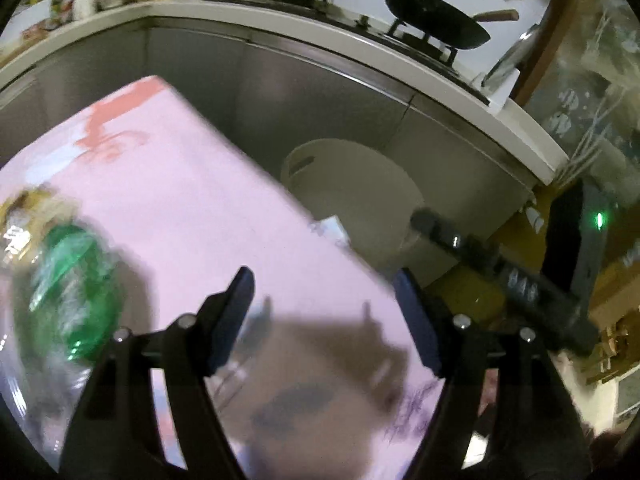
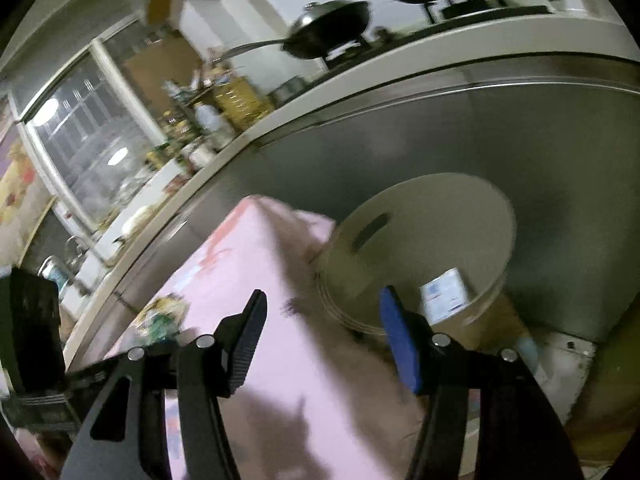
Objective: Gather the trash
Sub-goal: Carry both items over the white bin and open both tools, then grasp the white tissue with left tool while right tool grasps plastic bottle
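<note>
A crumpled green plastic bottle (image 1: pixel 68 292) lies blurred on the pink tablecloth (image 1: pixel 192 184), left of my left gripper (image 1: pixel 323 280). That gripper is open and empty above the cloth's near edge. A white round bin (image 1: pixel 304 160) stands on the floor past the table's corner, with a white and blue carton (image 1: pixel 332 228) inside. In the right wrist view my right gripper (image 2: pixel 324 296) is open and empty, pointing at the bin (image 2: pixel 420 220) and the carton (image 2: pixel 444 294). Green and yellow trash (image 2: pixel 160 320) lies on the cloth (image 2: pixel 248 264) to its left.
A steel cabinet front (image 1: pixel 320 92) rises right behind the bin, under a white counter (image 1: pixel 280 24) with black woks (image 1: pixel 436 20) on a stove. A dark blurred bar (image 1: pixel 500 276) crosses the right side. A sink tap (image 2: pixel 74 246) and cluttered shelves (image 2: pixel 208 120) sit far left.
</note>
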